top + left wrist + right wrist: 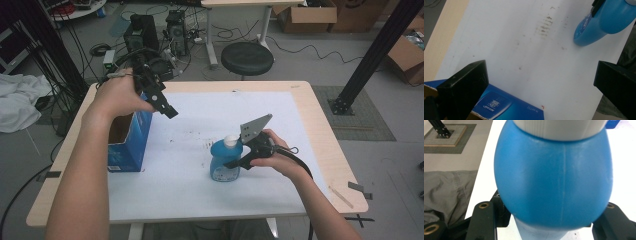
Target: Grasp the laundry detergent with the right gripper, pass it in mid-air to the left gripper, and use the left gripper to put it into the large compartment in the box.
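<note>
Right gripper [239, 161] pinching a blue bottle [225, 161] upright near the table [320, 150] centre, the left gripper [167, 107] spread wide above the open blue box [129, 142] at the left edge; boxing apparently remains undone.

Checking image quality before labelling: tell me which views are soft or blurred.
High view: even light, sharp overall. Left gripper view: the black jaws at the bottom corners look soft, and the blue bottle is slightly blurred. Right gripper view: the bottle sits very close, its edges soft, with mild sheen.
</note>
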Motion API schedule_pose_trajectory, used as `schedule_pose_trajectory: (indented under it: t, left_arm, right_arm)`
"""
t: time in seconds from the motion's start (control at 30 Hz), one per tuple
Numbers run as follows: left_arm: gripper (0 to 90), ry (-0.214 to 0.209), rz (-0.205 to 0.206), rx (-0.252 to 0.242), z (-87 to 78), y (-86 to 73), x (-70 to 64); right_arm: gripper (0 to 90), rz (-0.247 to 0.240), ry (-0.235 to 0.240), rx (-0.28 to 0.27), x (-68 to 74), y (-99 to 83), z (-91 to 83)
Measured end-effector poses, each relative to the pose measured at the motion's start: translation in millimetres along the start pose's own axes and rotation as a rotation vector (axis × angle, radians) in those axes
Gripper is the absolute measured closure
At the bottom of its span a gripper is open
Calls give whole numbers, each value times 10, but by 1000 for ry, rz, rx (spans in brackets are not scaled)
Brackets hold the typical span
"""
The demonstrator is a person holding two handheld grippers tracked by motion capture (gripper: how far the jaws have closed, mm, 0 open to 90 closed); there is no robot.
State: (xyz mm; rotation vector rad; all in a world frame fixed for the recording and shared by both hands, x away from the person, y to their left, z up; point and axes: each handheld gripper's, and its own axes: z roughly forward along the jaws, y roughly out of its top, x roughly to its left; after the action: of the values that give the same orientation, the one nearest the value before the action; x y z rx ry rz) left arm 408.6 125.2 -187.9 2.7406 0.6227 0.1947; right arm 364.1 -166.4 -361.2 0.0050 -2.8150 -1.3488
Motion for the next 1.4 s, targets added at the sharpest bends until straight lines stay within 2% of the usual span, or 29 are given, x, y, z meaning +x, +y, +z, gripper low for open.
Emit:
schedule_pose_trajectory:
  t: [0.1,0.37,0.73,0.87,1.4]
  left_arm:
    - [1,0,1,-3,-10,-5,0]
    - [1,-4,9,-31,-89,-34,-22]
    - [2,0,21,-60,-195,-70,-59]
    - [1,-6,31,-84,-238,-64,-87]
    - [1,-46,102,-140,-399,59,-253]
  right_arm:
    - [436,-3,17,-3,0,42,14]
    - [436,-10,21,-21,-44,217,-12]
    - [437,-27,23,-29,-185,620,-85]
    - [437,-35,23,-29,-238,782,-98]
    - [438,-44,42,-37,-331,1104,-51]
